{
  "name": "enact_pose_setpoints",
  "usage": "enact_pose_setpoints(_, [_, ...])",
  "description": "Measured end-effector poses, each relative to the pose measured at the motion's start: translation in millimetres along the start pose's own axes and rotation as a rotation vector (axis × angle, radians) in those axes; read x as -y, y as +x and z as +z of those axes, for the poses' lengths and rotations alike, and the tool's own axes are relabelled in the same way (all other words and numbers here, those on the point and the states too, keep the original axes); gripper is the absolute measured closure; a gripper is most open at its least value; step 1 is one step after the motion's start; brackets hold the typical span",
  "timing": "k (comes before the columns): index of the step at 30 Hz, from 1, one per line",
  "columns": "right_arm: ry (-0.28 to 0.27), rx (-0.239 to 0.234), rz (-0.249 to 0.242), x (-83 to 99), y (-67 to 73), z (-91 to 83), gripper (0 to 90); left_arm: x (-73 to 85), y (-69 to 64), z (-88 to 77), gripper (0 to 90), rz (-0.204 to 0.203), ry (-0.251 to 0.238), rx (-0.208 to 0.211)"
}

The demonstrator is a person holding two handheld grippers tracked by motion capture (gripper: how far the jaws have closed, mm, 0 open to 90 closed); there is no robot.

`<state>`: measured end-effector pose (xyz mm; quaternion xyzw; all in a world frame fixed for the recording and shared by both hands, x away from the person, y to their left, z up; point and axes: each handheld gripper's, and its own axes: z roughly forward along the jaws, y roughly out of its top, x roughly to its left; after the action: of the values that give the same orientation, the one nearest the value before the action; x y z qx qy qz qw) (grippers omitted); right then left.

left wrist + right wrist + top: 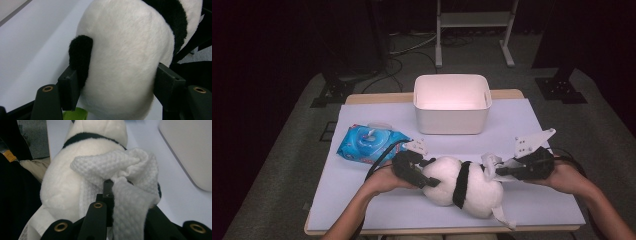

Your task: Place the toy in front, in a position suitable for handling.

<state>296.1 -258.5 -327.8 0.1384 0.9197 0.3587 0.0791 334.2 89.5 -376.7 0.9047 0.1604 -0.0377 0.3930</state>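
Note:
A white and black panda plush [462, 186] lies on its side near the front of the table. My left gripper [430, 176] is shut on its left end: in the left gripper view one jaw presses the black ear [80, 56] and the other presses into the white fur of the plush [125, 57]. My right gripper [498, 171] comes in from the right, shut on a crumpled white wipe [490, 162]. In the right gripper view the wipe [117, 162] bunches over my right gripper [111, 188] and rests against the plush's white body [62, 182].
A white rectangular bin [452, 102] stands at the back middle. A blue wipe pack [369, 142] lies at the left, just behind the left hand. A pale mat [537, 202] covers the tabletop. The plush's white tag [504, 218] trails toward the front edge.

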Motion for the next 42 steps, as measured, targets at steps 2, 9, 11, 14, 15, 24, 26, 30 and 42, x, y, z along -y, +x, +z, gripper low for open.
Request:
enact_pose_setpoints(2, [-0.001, 0.0, 0.01, 4.0, -0.2, -1.2, 81.4, -0.6, 0.0, 0.3, 31.2, -0.004, -0.001, -0.005])
enact_pose_setpoints(9, [-0.015, -0.004, 0.006, 0.6, -1.3, -0.2, 81.3, 0.8, 0.0, 0.1, 30.4, -0.005, 0.006, -0.004])
enact_pose_setpoints(11, [-0.016, -0.008, -0.007, -3.8, -0.2, 1.6, 81.3, 2.1, -0.7, -0.4, 29.2, 0.0, 0.012, 0.002])
enact_pose_setpoints(14, [-0.013, -0.012, -0.027, -11.1, 0.6, 5.6, 81.3, 3.8, -1.1, -0.2, 26.2, -0.003, 0.013, 0.013])
enact_pose_setpoints(15, [-0.011, -0.012, -0.031, -13.5, 0.8, 6.9, 81.3, 4.3, -1.6, 0.2, 24.6, -0.007, 0.015, 0.016])
enact_pose_setpoints(24, [-0.004, -0.047, -0.087, -39.3, 9.0, 25.4, 81.3, 3.4, -12.7, 1.2, 25.9, 0.031, 0.013, -0.018])
enact_pose_setpoints(26, [0.008, -0.051, -0.108, -45.3, 12.3, 30.4, 81.3, 4.4, -14.3, 0.4, 25.9, 0.038, 0.017, -0.018])
enact_pose_setpoints(30, [0.012, -0.058, -0.13, -46.4, 14.9, 31.8, 81.4, 7.1, -13.3, -1.7, 21.2, 0.031, 0.016, -0.006])
enact_pose_setpoints(42, [-0.034, -0.06, -0.136, -29.8, 21.3, 23.0, 81.4, -6.9, -10.4, -5.3, 10.2, 0.039, 0.055, 0.013])
